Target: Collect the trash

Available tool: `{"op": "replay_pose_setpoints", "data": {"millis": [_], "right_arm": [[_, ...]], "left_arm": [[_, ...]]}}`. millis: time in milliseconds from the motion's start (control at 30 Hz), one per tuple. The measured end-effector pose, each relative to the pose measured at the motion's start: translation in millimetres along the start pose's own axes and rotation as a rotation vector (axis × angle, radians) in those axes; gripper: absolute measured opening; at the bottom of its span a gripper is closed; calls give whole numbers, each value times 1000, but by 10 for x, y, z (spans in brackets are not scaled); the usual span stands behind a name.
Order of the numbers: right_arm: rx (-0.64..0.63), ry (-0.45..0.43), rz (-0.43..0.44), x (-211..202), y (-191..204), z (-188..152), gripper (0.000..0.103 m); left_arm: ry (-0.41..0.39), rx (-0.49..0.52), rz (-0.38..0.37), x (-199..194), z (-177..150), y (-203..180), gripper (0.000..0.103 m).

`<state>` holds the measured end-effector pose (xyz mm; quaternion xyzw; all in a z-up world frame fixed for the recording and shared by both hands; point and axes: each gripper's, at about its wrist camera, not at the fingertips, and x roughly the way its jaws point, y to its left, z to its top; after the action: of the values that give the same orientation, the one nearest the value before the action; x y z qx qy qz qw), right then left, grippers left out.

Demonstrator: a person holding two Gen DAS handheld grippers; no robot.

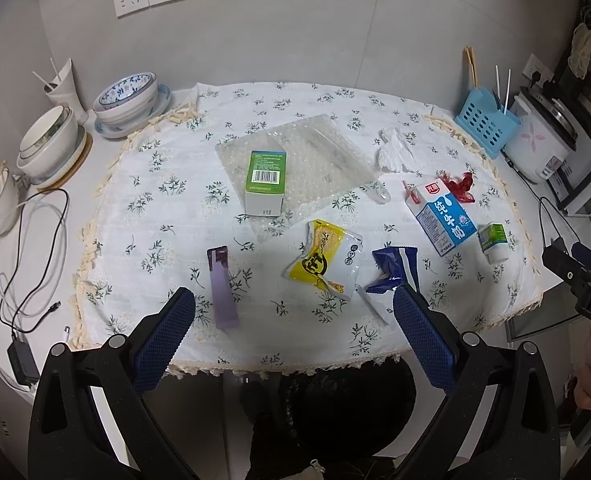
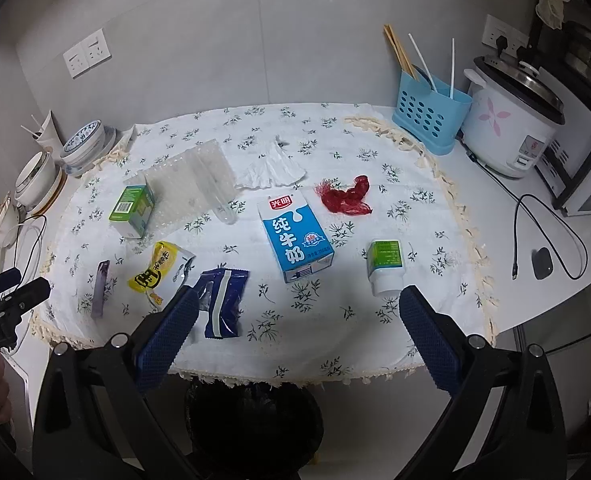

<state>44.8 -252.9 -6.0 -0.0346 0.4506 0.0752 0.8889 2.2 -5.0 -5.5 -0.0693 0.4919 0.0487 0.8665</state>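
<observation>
Both grippers hung in the air in front of the bench, and nothing had been picked up yet. The left gripper had its fingers spread wide with nothing between them, and the right gripper was the same. The trash lay all over the white flowered cloth. There was a blue and white milk carton, a yellow and white snack wrapper, a dark blue crinkly wrapper, a flat purple packet, a green and white box lying on a clear bubble-wrap sheet, a crumpled white tissue, a red scrunched net and a small green and white bottle. A black-lined trash bin sat low down, just past the near edge of the bench. The flat wrappers looked hard to pinch, so the fingers might catch the cloth and drag everything along. The thin bubble-wrap looked slippery, and the box on it could slide off. The bottle could roll away if bumped.
</observation>
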Motion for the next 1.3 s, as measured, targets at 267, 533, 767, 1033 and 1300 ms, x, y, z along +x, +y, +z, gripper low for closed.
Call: {"op": "replay_pose_setpoints", "data": {"millis": [267,533,767,1033,1300], "right_arm": [[0,1,2,-10,5,-8,96],[1,1,2,-17,17,-10,96],[-2,1,0,-16,21,-11,96],[-2,5,2,-10,41,-19,96],[-6,7,2,18,58,0,96]], "left_arm": [[2,3,1,-1,-16,1,97],[1,4,-2,-7,-41,-12,97],[5,3,-5,-7,-42,-14,97],[6,3,-9,-4,-34,-3,97],[14,-1,-21,8,33,-7,97]]}}
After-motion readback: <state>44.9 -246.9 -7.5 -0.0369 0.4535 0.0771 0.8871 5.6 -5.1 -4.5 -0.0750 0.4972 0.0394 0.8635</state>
